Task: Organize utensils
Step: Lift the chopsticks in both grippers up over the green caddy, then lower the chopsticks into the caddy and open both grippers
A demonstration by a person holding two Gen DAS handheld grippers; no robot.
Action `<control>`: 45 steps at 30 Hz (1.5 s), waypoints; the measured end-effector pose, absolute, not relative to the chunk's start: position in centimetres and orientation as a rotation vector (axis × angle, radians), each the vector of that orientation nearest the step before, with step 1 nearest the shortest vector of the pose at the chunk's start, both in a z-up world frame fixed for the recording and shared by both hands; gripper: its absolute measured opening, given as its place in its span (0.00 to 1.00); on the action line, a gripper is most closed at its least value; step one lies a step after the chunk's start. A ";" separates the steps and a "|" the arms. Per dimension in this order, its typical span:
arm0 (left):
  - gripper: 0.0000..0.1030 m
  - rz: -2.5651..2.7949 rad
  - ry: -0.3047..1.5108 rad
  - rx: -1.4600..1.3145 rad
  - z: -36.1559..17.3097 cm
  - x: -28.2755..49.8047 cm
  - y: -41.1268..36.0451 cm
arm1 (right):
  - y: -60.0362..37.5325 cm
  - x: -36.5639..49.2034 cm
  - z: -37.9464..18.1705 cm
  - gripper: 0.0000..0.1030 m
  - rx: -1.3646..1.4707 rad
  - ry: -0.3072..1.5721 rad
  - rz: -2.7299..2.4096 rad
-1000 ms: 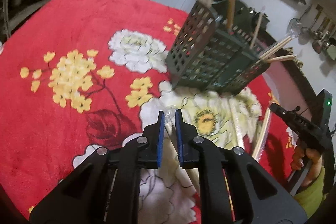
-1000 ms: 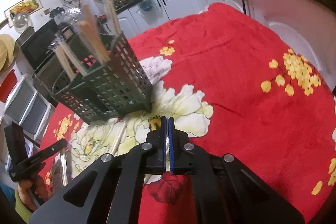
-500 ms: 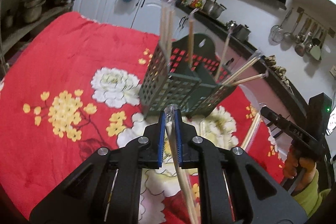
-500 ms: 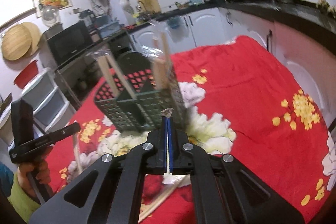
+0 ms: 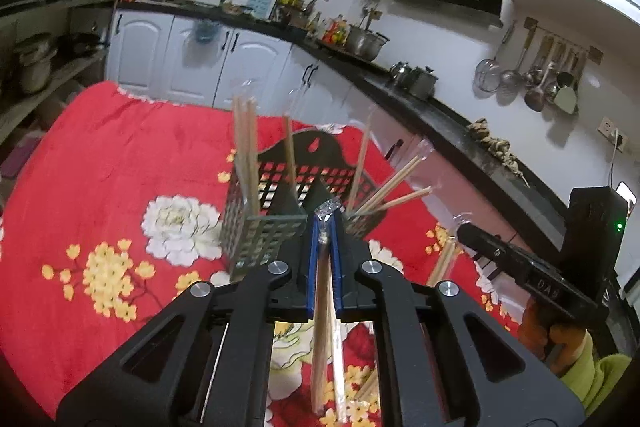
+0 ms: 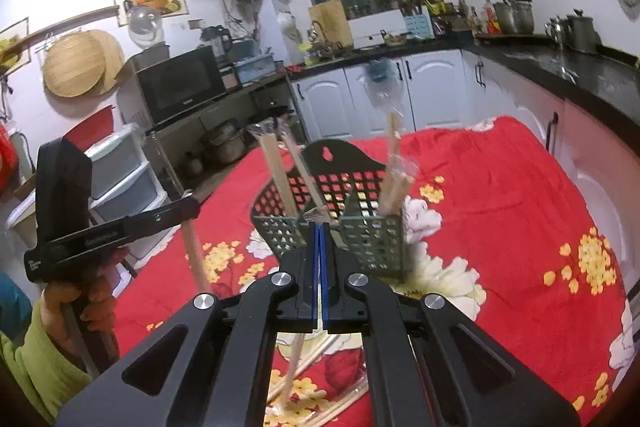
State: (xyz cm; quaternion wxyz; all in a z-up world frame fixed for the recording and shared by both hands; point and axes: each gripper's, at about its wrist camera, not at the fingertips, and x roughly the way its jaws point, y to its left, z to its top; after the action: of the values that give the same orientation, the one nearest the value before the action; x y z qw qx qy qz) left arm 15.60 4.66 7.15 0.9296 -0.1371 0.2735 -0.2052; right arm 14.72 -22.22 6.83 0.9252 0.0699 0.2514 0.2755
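Note:
A dark green slotted basket (image 5: 264,231) (image 6: 368,239) stands on the red floral cloth, with several wrapped chopstick pairs upright in its compartments. My left gripper (image 5: 324,223) is shut on a plastic-wrapped chopstick pair (image 5: 326,327) that hangs down, just before the basket. My right gripper (image 6: 320,227) is shut on the thin wrapper end of another chopstick pair (image 6: 294,359), which dangles below it. Each gripper shows in the other's view: the right gripper (image 5: 460,231) with its pair (image 5: 444,263), the left gripper (image 6: 192,205) with its pair (image 6: 196,259).
More wrapped chopsticks (image 6: 332,411) lie on the red cloth (image 5: 100,167) near the front. A person's hands in green sleeves (image 6: 40,355) hold both tools. White cabinets and a dark counter (image 5: 440,107) ring the table.
Both grippers have risen from the cloth, each lifting a wrapped chopstick pair. The view has tilted up, so the basket now sits lower and dead ahead.

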 end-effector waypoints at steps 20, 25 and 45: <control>0.03 -0.462 0.417 -0.251 12.7 16.3 2.8 | -21.4 14.7 11.8 0.01 0.106 0.375 0.582; 0.03 -0.456 0.396 -0.247 13.7 16.8 2.6 | -21.1 15.5 12.9 0.01 0.102 0.358 0.587; 0.03 -0.383 0.265 -0.232 18.2 19.6 1.9 | -20.4 20.3 18.5 0.01 0.152 0.248 0.583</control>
State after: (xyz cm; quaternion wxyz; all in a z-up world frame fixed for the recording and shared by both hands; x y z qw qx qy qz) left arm 19.60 1.86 18.15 0.9664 -0.1146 0.1308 -0.1895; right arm 20.33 -20.37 18.50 0.9475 0.0748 0.1217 0.2862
